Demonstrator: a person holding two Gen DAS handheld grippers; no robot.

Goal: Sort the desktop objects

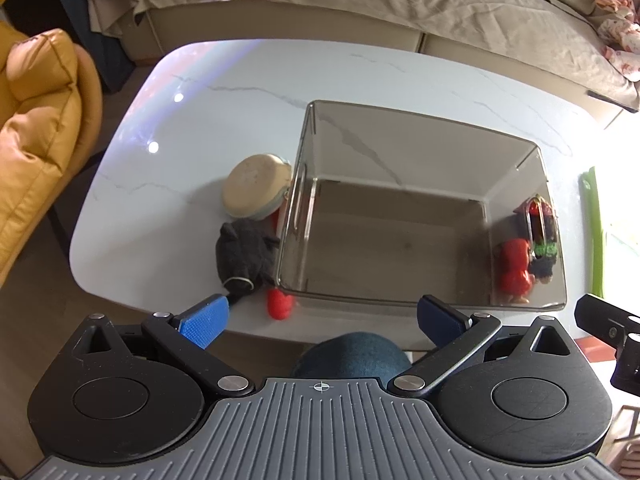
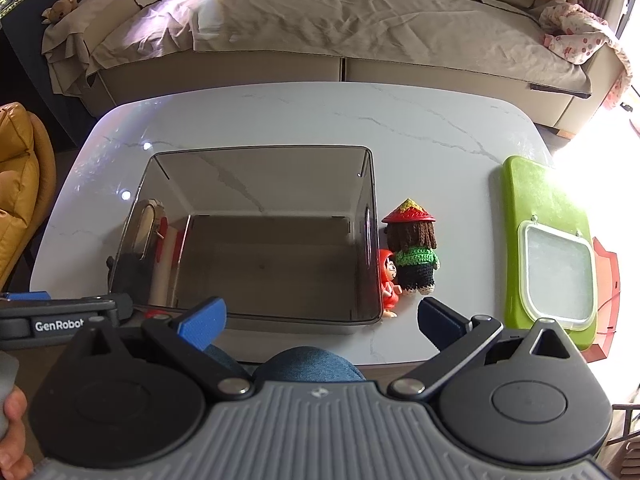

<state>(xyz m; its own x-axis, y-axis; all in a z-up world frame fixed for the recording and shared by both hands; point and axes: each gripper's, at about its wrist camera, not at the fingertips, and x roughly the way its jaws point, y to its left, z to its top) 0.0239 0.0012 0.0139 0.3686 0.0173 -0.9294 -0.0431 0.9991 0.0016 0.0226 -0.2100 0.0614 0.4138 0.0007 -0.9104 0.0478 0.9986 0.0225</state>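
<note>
A smoky clear storage box point(image 1: 420, 300) point(image 2: 256, 316) stands empty on the white marble table point(image 1: 180, 140) point(image 2: 440, 152). Left of it lie a beige round pouch point(image 1: 252, 184), a black knitted item point(image 1: 244, 252) and a small red toy point(image 1: 280, 304). Right of the box stand a crocheted doll with a red hat point(image 2: 414, 252) and a small red figure point(image 2: 389, 284); the left wrist view shows them only through the box wall. My left gripper point(image 1: 322, 316) hovers open above the near table edge. Also at the near edge, my right gripper point(image 2: 322, 316) is open and holds nothing.
A green board point(image 2: 536, 200) with a clear lid point(image 2: 556, 276) lies at the table's right end. A covered sofa point(image 2: 320, 20) runs along the far side, and a yellow armchair point(image 1: 36, 128) stands to the left. A person's knee point(image 2: 304, 364) is below the near edge.
</note>
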